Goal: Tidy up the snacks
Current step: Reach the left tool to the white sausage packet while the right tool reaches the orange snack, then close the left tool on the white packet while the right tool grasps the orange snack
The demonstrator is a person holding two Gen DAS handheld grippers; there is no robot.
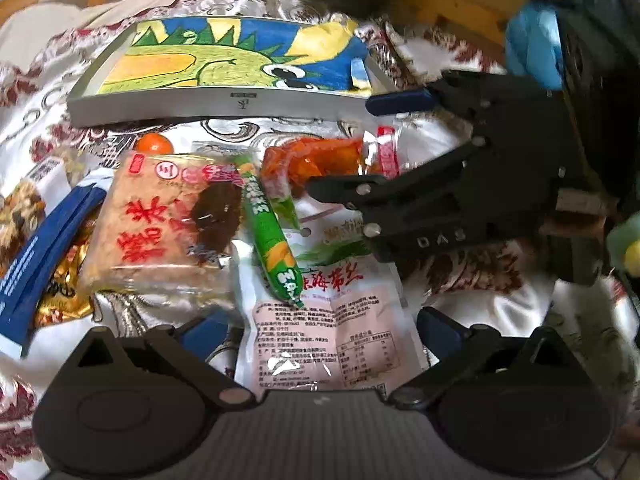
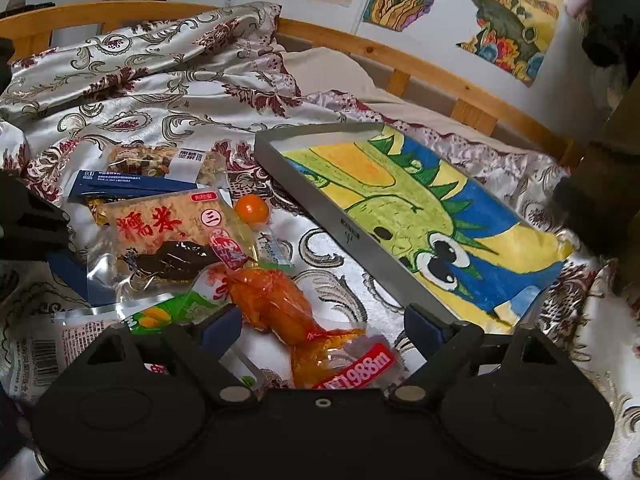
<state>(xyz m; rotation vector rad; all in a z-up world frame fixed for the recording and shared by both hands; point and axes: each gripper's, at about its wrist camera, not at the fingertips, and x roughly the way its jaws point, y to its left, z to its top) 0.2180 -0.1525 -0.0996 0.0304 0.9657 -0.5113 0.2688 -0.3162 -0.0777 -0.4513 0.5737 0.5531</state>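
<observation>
Left wrist view. The left gripper [image 1: 320,330] has its fingers spread wide, nothing held; the white seaweed packet [image 1: 332,332] lies flat on the bed [image 1: 520,320] between them, not pinched. Red characters on its upper edge are only partly legible; the fine print below is too small to read. A green corn sausage [image 1: 272,240] lies over it, long axis from 12 to 5 o'clock, lettering unreadable. At 11 o'clock, the glutinous rice cake pack [image 1: 168,220], red characters. The right gripper [image 1: 352,148] comes in from 3 o'clock, fingers wide, straddling the orange vacuum-packed snack [image 1: 320,160]; its body is marked "DAS". Beyond, at 12 o'clock, the grey tray [image 1: 224,104] lined with a dragon drawing, empty.

Right wrist view. The orange snack [image 2: 280,308] sits just ahead, between the right gripper's [image 2: 320,320] wide fingers, pads not pressing, long axis from 11 to 5 o'clock, so slightly skewed to the closing line. Its red end tab reads "988m". The right hand is clearly nearer it. Rice pack [image 2: 168,232] at 10 o'clock shows "糯米" and a circled "三". A small orange ball [image 2: 251,208] at 11 o'clock. Tray [image 2: 360,240] runs off toward 1 o'clock, near; probably the drop place.
</observation>
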